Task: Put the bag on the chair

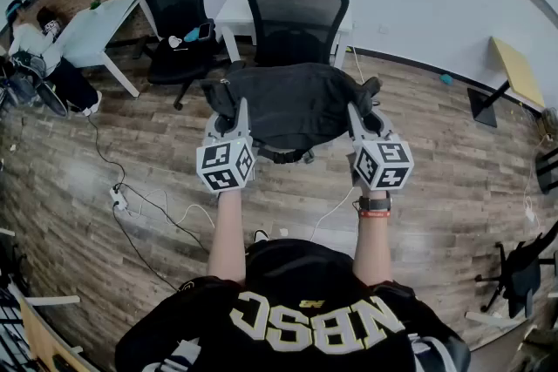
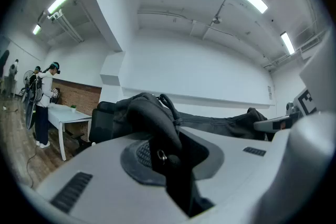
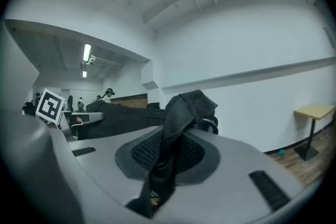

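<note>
- The left hand-held gripper point(image 1: 234, 113) has its jaws clamped on the left end of the bag point(image 1: 292, 104). In the left gripper view, black fabric and a strap are pinched between the pads and bunch up over them.
- The right hand-held gripper point(image 1: 362, 113) is clamped on the bag's right end. A fold of the dark cloth is squeezed between its pads and rises above them.
- The bag hangs stretched between the two grippers, roughly level and clear of the wooden floor point(image 1: 157, 161). A short strap dangles under its near edge.
- Just beyond the bag stands the black mesh chair point(image 1: 296, 9). Its backrest rises behind the bag's far edge and its seat is hidden by the bag. I cannot tell whether the bag touches the seat.
- Farther back on the left stands a second black chair point(image 1: 179, 13).
</note>
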A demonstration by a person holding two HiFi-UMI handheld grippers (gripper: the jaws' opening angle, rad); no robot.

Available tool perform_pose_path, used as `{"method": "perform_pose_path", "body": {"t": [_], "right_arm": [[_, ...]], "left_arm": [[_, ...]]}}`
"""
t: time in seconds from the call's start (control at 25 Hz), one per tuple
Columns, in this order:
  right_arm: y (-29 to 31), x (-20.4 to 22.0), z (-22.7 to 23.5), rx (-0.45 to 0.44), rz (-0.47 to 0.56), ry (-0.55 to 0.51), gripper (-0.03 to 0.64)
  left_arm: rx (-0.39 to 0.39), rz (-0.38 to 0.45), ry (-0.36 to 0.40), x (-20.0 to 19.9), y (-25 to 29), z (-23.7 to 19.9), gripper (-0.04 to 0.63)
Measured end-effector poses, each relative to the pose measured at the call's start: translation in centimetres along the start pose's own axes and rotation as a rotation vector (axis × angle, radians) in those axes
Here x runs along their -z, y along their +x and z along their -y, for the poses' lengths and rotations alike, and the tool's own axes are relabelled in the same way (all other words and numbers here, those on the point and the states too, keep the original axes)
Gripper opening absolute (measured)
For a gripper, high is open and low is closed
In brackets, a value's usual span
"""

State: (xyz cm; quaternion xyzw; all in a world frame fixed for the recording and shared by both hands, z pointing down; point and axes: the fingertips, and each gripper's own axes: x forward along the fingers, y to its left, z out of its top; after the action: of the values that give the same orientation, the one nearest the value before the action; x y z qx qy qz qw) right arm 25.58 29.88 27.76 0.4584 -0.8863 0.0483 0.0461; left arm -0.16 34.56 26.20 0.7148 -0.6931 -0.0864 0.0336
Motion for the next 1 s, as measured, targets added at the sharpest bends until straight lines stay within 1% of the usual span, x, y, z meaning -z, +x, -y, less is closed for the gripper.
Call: {"method": "perform_pose_path", "body": {"t": [0.12,0.28,0.44,0.6,0.76,0.88,1.0], "right_arm": [[0.4,0.5,-0.4,-0.029,0.014,0.028,0.067],[-0.7,1.5,0.7,-0.044,0.015,0.068,0.067],[-0.3,2.7,0.2,-0.068,0.007,0.101,0.066],[0.8,3.9,-0.3,-0.082,-0.012,0.128,0.067],[3.5,4.5,0.5,-0.061,-0.033,0.147,0.067],[7.0,4.4,1.6,-0.035,-0.049,0.155,0.067],[10.8,3.5,2.4,-0.017,-0.049,0.151,0.063]], "left_arm": [[-0.022,-0.008,0.036,-0.4,-0.6,-0.1,0.067],[-0.017,-0.026,0.054,0.4,-1.5,1.7,0.071],[-0.031,-0.047,0.059,1.4,-2.7,1.5,0.074],[-0.04,-0.073,0.051,2.5,-2.5,0.4,0.074],[-0.013,-0.079,0.028,3.4,0.3,-0.8,0.075],[0.016,-0.075,0.012,3.9,4.1,-2.0,0.075],[0.034,-0.073,-0.006,3.9,8.2,-3.7,0.077]]}}
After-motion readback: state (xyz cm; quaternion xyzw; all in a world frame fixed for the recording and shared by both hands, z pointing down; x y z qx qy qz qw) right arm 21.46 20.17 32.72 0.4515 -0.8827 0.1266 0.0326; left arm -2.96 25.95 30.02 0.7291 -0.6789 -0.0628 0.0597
